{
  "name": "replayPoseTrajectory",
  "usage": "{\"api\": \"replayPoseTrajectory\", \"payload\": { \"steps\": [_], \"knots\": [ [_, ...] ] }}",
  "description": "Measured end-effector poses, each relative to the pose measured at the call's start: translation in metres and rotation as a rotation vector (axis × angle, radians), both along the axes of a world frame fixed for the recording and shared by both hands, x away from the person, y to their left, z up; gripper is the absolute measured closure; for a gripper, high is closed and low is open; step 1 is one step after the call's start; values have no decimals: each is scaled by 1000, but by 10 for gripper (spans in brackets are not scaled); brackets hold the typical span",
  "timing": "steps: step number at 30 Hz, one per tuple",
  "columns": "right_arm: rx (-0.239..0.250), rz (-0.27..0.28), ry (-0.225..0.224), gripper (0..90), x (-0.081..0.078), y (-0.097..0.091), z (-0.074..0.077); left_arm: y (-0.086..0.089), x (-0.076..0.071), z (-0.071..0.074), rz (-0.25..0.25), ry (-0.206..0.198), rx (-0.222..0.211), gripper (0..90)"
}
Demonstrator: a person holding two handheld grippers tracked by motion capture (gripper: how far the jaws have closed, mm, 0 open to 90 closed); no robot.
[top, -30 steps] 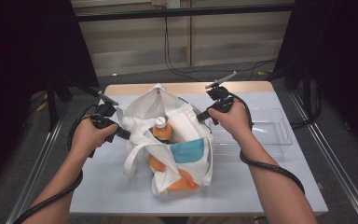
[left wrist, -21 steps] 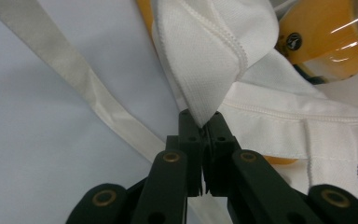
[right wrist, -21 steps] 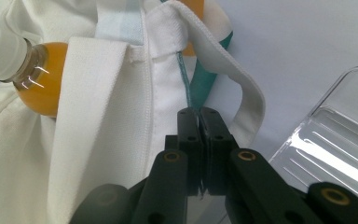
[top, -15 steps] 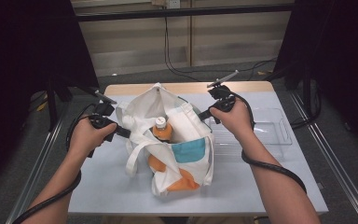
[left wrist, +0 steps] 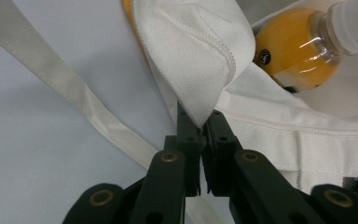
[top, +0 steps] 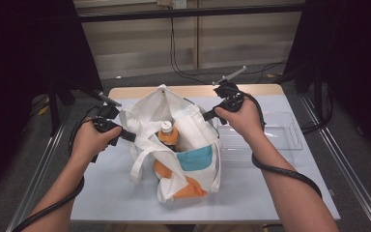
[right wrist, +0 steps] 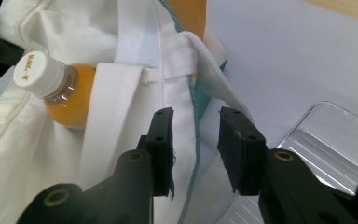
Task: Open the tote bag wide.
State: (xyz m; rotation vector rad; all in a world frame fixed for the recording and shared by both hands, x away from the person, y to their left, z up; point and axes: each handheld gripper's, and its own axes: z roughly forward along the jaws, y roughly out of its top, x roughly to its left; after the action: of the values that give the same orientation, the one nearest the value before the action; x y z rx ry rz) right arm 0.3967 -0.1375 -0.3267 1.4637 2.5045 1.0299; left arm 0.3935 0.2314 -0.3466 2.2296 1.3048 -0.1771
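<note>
The white tote bag (top: 174, 145) lies on the pale table (top: 280, 188) between the two grippers, its mouth gaping upward, and an orange drink bottle (top: 168, 136) with a white cap stands inside it, leaning toward the middle of the opening. The left gripper (top: 125, 135) is clenched on the bag's near rim: in the left gripper view a fold of the woven cloth (left wrist: 200, 70) rises straight out of the pressed-together jaws, with the bottle (left wrist: 298, 46) just beyond and to one side of them. That pinch likely keeps the mouth stretched so the bottle can sit in without the cloth collapsing over it. A loose handle strap (left wrist: 74, 102) trails across the table beside this gripper.

The right gripper (top: 208, 115) sits at the opposite rim. Its jaws have just been opening; in the right gripper view they stand apart, with the bag's teal-trimmed edge (right wrist: 191, 121) lying between them but unpressed, so the cloth appears released on that side. The bottle (right wrist: 58, 93) lies just past this gripper's left jaw. A clear plastic tray (top: 270, 135) rests on the table right beside the right hand, on the side away from the bag.
</note>
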Motion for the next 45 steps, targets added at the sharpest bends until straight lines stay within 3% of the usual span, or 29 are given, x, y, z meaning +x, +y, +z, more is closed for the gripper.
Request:
{"api": "replayPoseTrajectory", "payload": {
  "steps": [2, 9, 14, 21, 26, 29, 34, 45],
  "knots": [
    [-6, 1, -3, 642, 0, 2, 2, 1, 1, 2, -27, -5, 17, 861],
    [-18, 5, -16, 556, 0, 10, 4, -2, 0, 2, -8, -11, 7, 861],
    [-27, 11, -31, 443, 2, 15, 4, -2, 1, 2, -11, -12, 14, 861],
    [-41, -3, -44, 406, 8, 18, -1, -2, 1, 2, -19, -12, 11, 861],
    [-48, 3, -36, 466, 12, 20, -8, -3, 2, 1, -19, -15, 17, 861],
    [-68, 9, -49, 582, 13, 21, -13, -2, 2, 0, -31, -13, 28, 861],
    [-37, 6, -12, 778, 14, 17, -19, 0, 3, -4, -24, -6, 14, 862],
    [3, -13, 17, 864, 16, 10, -32, -2, 3, -14, -13, 0, 27, 875]
  ]
}}
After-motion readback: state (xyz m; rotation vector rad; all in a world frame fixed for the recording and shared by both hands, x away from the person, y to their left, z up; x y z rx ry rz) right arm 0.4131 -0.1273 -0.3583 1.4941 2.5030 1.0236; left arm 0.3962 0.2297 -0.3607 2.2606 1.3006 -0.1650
